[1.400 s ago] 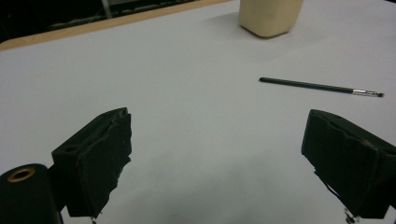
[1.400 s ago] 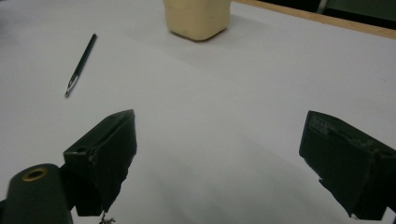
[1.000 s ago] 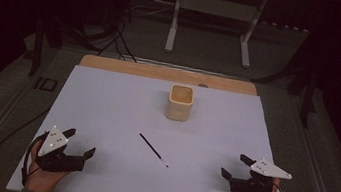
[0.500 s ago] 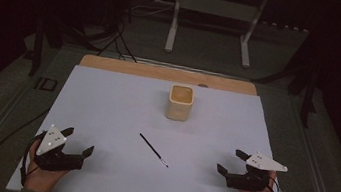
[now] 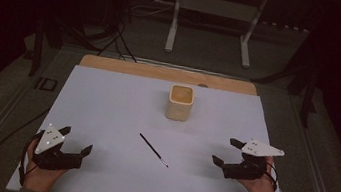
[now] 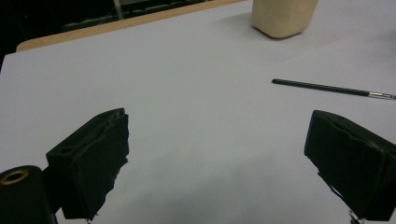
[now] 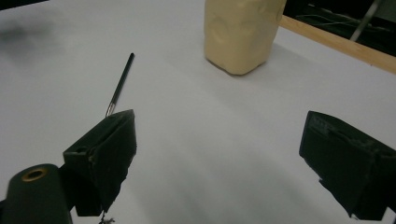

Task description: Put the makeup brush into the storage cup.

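The thin black paintbrush (image 5: pixel 153 149) is lying flat in the lower middle of the high view, on the white tabletop (image 5: pixel 106 107), with its metal-collared tip pointing toward the lower right. The cream cup (image 5: pixel 180 102) is standing upright above it, near the centre of the frame and well apart from the brush. The step in hand looks like the first reach for the brush, probably to drop it into the cup. To do that well, the jaws should be coming down across the handle, not along it, and closing low against the sheet so the slim stick is not rolling away. The right hand-held gripper (image 5: pixel 228 153), at lower right, is standing wide open and gripping nothing. The left hand-held gripper (image 5: pixel 75 140), at lower left, is likewise spread wide and touching nothing
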Demonstrator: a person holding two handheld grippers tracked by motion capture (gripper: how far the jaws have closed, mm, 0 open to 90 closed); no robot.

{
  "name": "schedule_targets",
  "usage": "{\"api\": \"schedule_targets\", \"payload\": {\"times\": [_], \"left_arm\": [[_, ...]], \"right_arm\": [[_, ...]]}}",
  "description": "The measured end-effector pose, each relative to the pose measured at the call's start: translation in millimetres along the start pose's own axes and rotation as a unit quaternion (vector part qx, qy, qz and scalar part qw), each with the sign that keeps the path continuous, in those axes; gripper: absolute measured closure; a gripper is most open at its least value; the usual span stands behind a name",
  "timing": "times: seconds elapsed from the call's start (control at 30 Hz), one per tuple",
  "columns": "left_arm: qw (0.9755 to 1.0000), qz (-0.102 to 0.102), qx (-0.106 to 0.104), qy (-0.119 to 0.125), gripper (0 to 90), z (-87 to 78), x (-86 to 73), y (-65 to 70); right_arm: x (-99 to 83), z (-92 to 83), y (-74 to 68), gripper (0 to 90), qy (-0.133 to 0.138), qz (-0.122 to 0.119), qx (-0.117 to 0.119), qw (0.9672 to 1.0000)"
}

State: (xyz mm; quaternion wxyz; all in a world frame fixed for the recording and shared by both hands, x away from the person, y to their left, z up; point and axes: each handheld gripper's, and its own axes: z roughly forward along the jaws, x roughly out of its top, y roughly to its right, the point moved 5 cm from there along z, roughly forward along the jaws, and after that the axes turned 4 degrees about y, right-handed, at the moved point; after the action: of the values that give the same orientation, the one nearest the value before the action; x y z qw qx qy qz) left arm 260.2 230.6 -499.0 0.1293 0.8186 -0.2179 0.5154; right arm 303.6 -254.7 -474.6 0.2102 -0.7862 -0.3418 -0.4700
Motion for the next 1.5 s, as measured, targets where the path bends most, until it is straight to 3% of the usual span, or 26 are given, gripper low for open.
{"api": "schedule_targets", "payload": {"times": [0.43,1.17,1.5], "left_arm": [[1.0,-0.001,0.006,0.001,6.8,-1.2,-0.2,-2.0],[0.9999,-0.005,0.014,0.006,6.7,-3.2,-0.1,-5.9],[0.9998,-0.006,0.015,0.009,6.7,-4.2,0.1,-6.9]], "right_arm": [[20.3,10.5,-5.7,11.0,-0.003,-0.012,0.022,0.9997],[53.2,29.4,-18.7,11.0,-0.02,-0.052,0.05,0.9972],[72.3,40.8,-31.7,11.0,-0.008,-0.062,0.069,0.9956]]}}
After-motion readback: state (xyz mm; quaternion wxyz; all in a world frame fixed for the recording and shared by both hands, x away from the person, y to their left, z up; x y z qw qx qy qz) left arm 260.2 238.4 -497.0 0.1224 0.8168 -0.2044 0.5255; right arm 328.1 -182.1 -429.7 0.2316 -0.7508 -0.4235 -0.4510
